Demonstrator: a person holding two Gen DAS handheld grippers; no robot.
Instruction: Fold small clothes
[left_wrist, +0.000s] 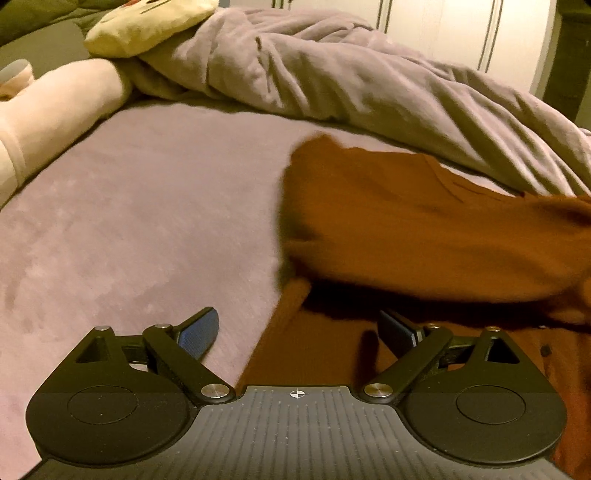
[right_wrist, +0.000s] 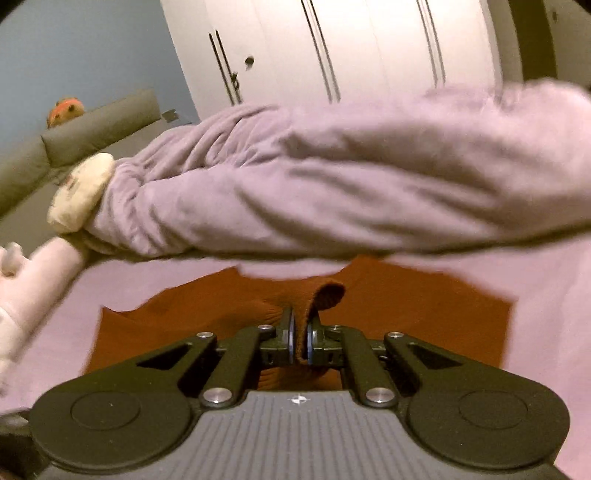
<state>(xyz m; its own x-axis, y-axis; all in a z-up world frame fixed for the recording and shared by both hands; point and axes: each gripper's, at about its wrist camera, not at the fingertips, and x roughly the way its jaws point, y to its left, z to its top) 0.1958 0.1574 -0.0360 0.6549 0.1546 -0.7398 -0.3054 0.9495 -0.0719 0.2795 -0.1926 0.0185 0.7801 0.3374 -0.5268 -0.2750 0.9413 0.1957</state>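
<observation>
Right wrist: right claw (right_wrist: 300, 334) clamps rust garment (right_wrist: 424, 314); left claw (left_wrist: 299, 332) apart over it.

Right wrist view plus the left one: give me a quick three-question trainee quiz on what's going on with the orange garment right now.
1. True or false: the right gripper is shut on a fold of the orange garment.
2. Multiple choice: the left gripper is (A) clamped on the garment, (B) open with nothing pressed between its pads, (C) holding the cream plush toy.
3. Fill in: behind the garment, a rumpled lilac ____ lies heaped across the bed.

Key: 1 true; 2 B; 3 blanket.
</observation>
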